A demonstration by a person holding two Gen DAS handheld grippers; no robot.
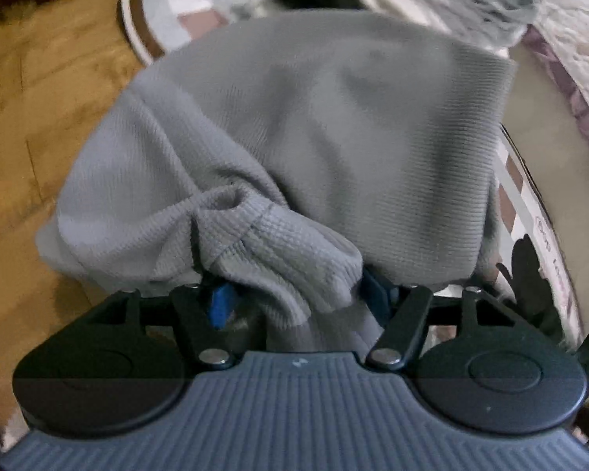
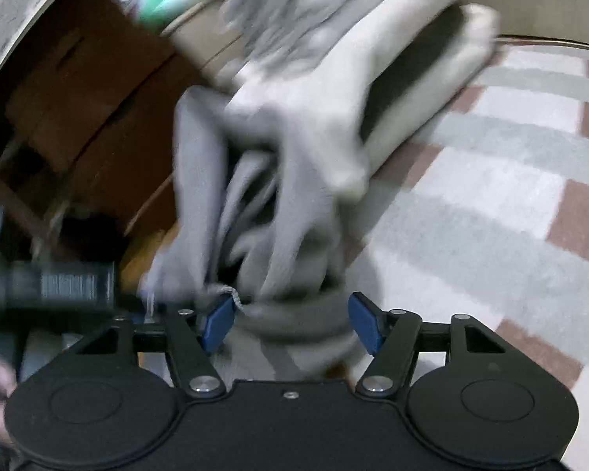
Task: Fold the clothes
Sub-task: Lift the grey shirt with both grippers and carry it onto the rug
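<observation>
A grey waffle-knit garment [image 1: 314,125] fills the left wrist view and hangs above the floor. Its ribbed hem is bunched between the blue pads [image 1: 218,306] of my left gripper [image 1: 294,300], which is shut on that thick fold. In the right wrist view the same grey garment [image 2: 294,125] streams away, blurred by motion, its folds converging on my right gripper [image 2: 290,320]. That gripper is shut on a ribbed band, with a drawstring [image 2: 235,298] lying by its left pad [image 2: 216,324]. The fingertips of both grippers are partly buried in cloth.
A wooden floor [image 1: 27,117] lies to the left. A striped grey, white and brown surface [image 2: 491,196] with a round rim [image 1: 133,35] spreads on the right. Brown cardboard boxes [image 2: 98,98] stand behind. More pale clothing [image 1: 471,0] and a quilt [image 1: 569,19] sit beyond. A dark ribbed handle [image 2: 59,282] is at the left.
</observation>
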